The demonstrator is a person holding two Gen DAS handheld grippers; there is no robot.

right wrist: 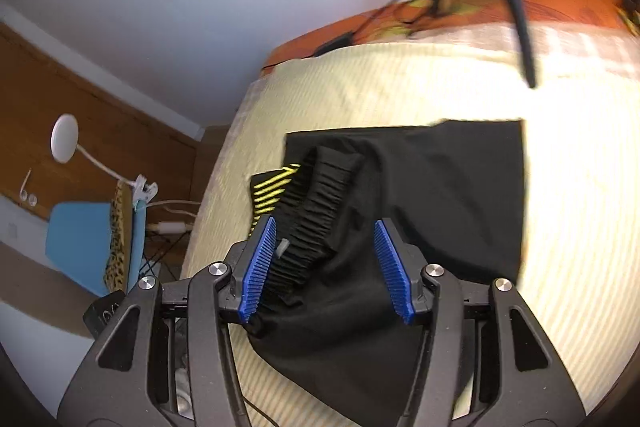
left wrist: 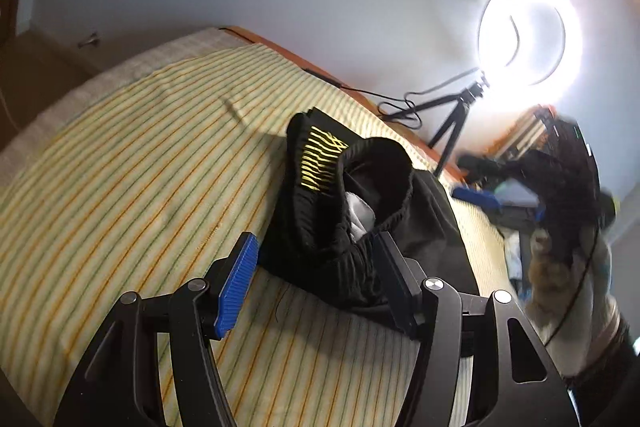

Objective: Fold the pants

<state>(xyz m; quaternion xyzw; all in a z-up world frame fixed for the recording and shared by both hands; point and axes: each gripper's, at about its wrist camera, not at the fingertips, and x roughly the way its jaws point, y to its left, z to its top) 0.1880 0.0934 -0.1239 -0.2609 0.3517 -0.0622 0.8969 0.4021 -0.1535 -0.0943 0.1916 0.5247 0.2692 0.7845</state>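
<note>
Black pants [left wrist: 360,211] with a yellow striped patch [left wrist: 320,163] lie bunched on the striped bed cover [left wrist: 140,167]; the elastic waistband stands open. My left gripper [left wrist: 312,267] is open, its jaws on either side of the waistband's near edge. In the right wrist view the pants [right wrist: 440,195] lie partly flat, with the gathered waistband [right wrist: 316,211] toward me. My right gripper [right wrist: 326,267] is open, straddling the waistband and cloth. The right gripper [left wrist: 500,203] also shows blurred at the right of the left wrist view.
A lit ring light [left wrist: 528,39] on a tripod [left wrist: 452,131] stands at the bed's far edge, with cables [left wrist: 400,107]. One tripod leg [right wrist: 516,7] reaches over the bed. A clamp lamp [right wrist: 66,139] and blue chair [right wrist: 92,239] stand left of the bed.
</note>
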